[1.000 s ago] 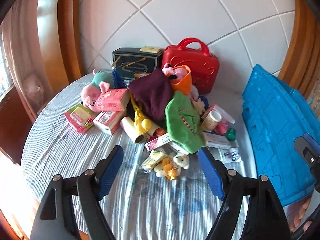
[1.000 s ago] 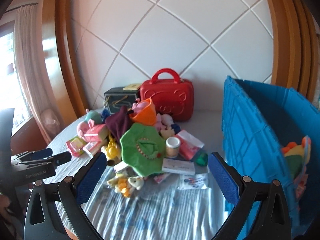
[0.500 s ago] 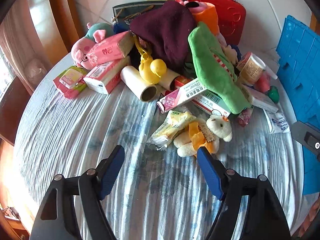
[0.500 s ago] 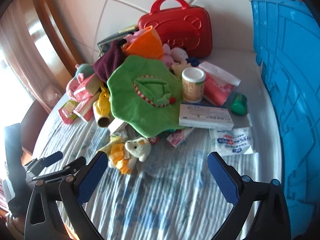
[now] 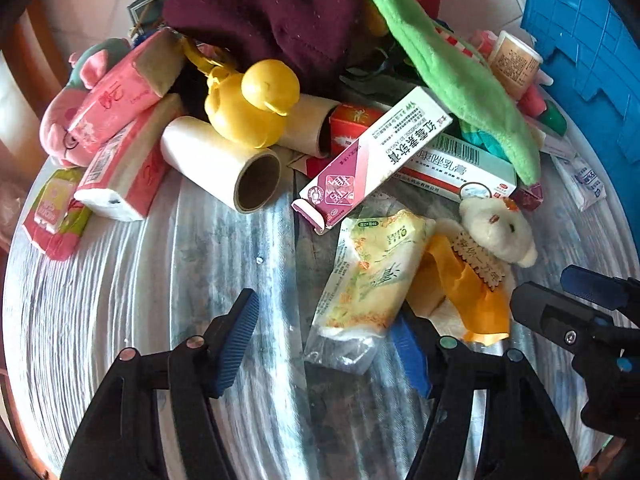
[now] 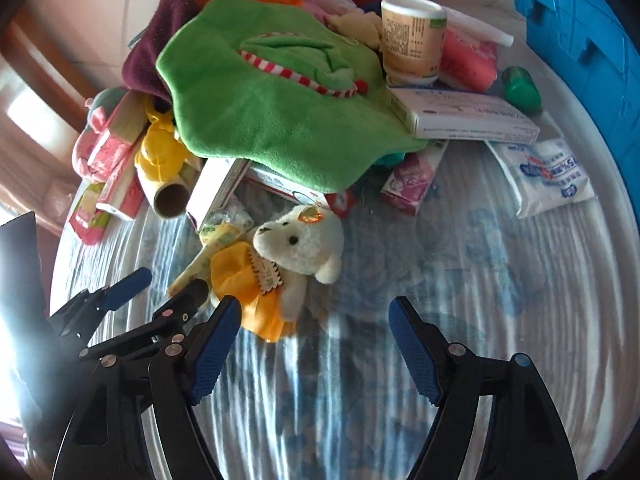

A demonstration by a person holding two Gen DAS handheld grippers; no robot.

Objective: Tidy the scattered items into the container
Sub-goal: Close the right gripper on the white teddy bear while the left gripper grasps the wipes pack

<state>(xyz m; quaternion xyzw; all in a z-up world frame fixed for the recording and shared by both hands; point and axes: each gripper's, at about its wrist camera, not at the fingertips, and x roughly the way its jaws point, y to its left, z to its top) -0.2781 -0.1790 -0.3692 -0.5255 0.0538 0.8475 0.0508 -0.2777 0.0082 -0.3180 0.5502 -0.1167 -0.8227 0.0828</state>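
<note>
A pile of items lies on a round table. Nearest me are a yellow-green snack packet (image 5: 372,276) and a white plush bear in an orange dress (image 5: 494,226), also in the right wrist view (image 6: 298,240). My left gripper (image 5: 326,338) is open, low over the table, with the packet's near end between its fingers. My right gripper (image 6: 314,338) is open just in front of the bear's dress; it also shows in the left wrist view (image 5: 576,300). The blue crate (image 5: 588,60) stands at the right, also in the right wrist view (image 6: 580,32).
The pile holds a yellow duck (image 5: 250,104), paper rolls (image 5: 224,164), pink tissue packs (image 5: 120,92), medicine boxes (image 5: 376,152), a green plush cloth (image 6: 272,92), a white jar (image 6: 412,40), a green bottle (image 6: 520,88) and a white sachet (image 6: 548,172). The striped tablecloth (image 5: 140,280) covers the table.
Both grippers have moved forward and down toward the pile. The left one now straddles the snack packet's end; the right one has come close to the bear. Both stay open.
</note>
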